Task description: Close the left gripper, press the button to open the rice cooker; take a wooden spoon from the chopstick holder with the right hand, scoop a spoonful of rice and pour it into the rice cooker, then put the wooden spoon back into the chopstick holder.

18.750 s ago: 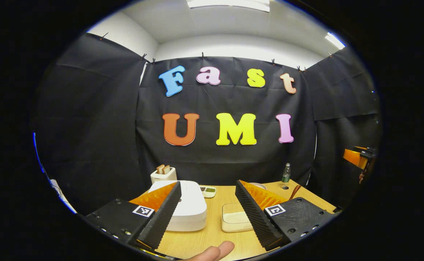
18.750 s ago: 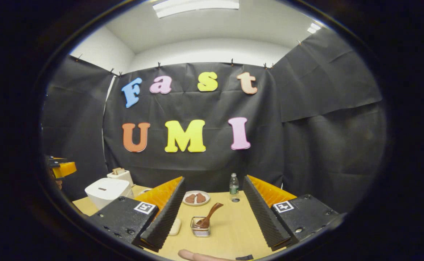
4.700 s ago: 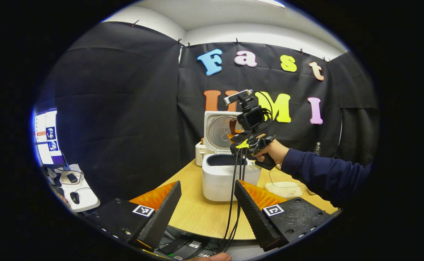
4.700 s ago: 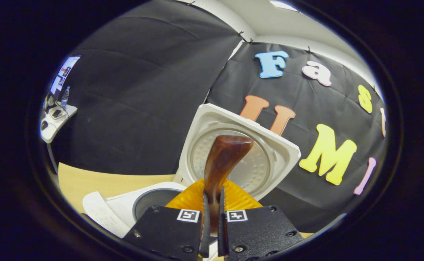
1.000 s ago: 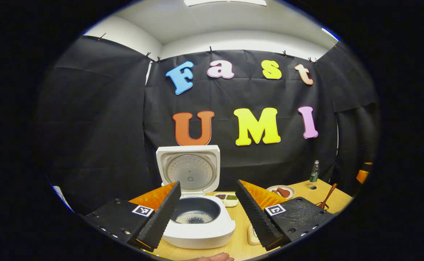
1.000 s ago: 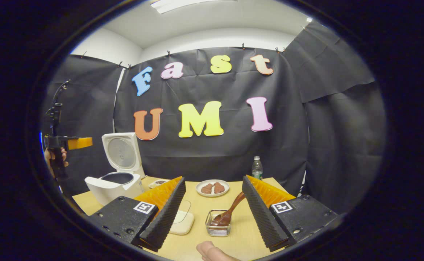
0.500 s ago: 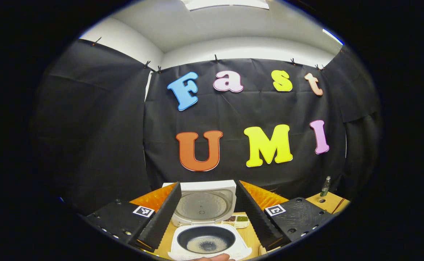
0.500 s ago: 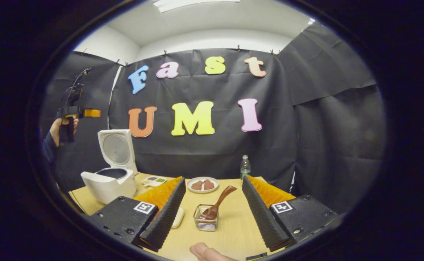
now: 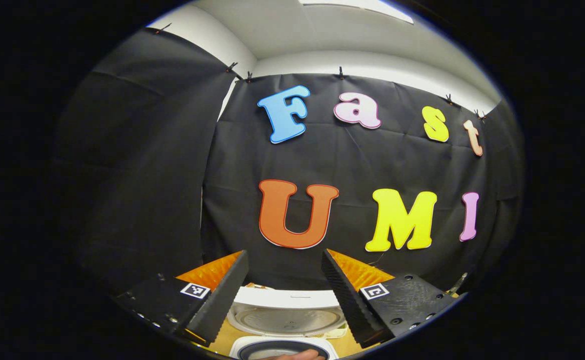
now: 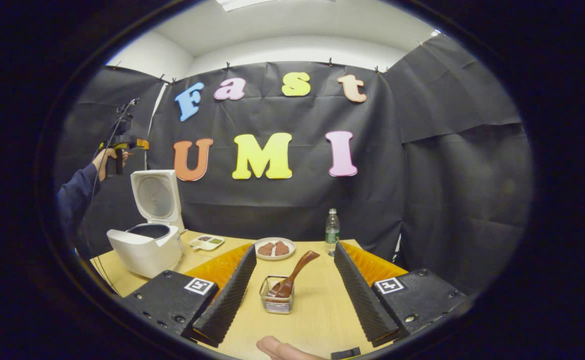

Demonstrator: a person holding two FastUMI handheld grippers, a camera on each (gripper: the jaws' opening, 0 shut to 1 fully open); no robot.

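Note:
The white rice cooker [image 10: 146,248] stands open at the table's left, its lid [image 10: 156,196] upright. In the left gripper view the lid [image 9: 285,315] and the pot's rim [image 9: 252,346] sit low between my open left gripper's [image 9: 283,252] fingers. A hand holds that left gripper [image 10: 125,145] high above the cooker. The brown wooden spoon [image 10: 292,276] leans in the clear chopstick holder [image 10: 276,301] at mid table. My right gripper [image 10: 294,247] is open, with nothing between its fingers, back from the holder.
A plate [image 10: 275,248] with brown pieces, a water bottle [image 10: 331,232] and a small divided dish [image 10: 206,242] stand at the back of the wooden table [image 10: 317,315]. A dark sleeve [image 10: 75,197] reaches along the left. A fingertip [image 10: 275,346] shows at the front edge.
The left gripper has risen and tilted up, so the cooker has slid to the bottom of its view. The right gripper stays open; the spoon rests in the holder.

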